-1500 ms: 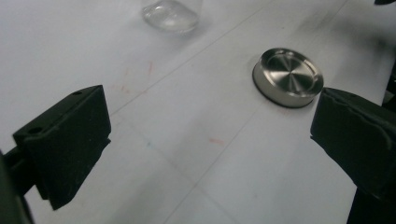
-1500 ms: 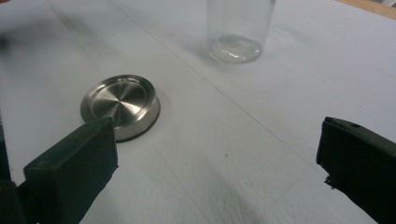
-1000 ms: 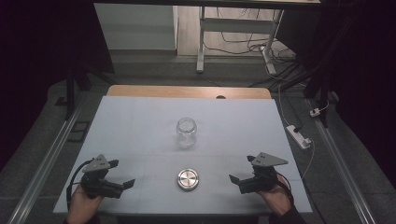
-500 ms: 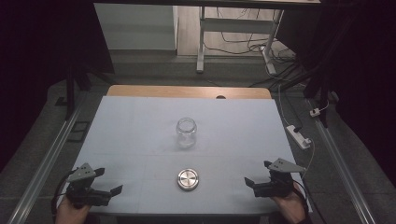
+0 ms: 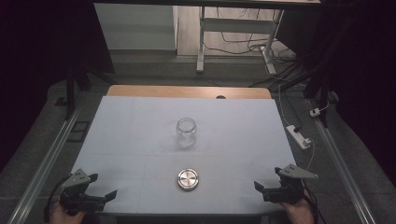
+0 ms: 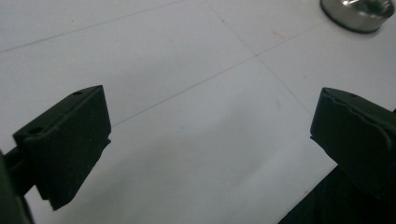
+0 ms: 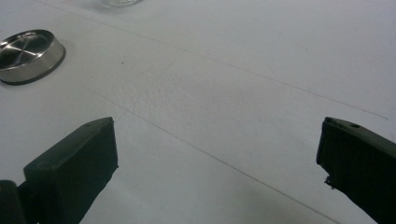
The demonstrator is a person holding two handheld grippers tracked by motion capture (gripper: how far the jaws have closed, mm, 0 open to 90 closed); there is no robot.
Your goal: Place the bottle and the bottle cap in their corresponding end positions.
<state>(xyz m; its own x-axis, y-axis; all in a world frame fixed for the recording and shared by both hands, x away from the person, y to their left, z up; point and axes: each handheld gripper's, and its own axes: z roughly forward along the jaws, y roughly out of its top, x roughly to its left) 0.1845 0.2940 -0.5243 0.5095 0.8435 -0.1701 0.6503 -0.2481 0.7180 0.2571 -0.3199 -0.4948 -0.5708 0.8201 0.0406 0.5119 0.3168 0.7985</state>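
White worktop (image 5: 140, 121) lies bare around our jar (image 5: 186, 132) at centre and its metal lid (image 5: 188, 179) at 6 o'clock from it. Our left gripper (image 5: 103, 199) and right gripper (image 5: 262, 189) sit at the near corners, fingers spread, empty. We judge nothing begun; next, reach inward, minding the near edge.

Your left gripper (image 5: 103, 197) sits low at your left with its jaws spread wide; your right gripper (image 5: 264, 187) mirrors it, jaws wide apart, both angled inward.
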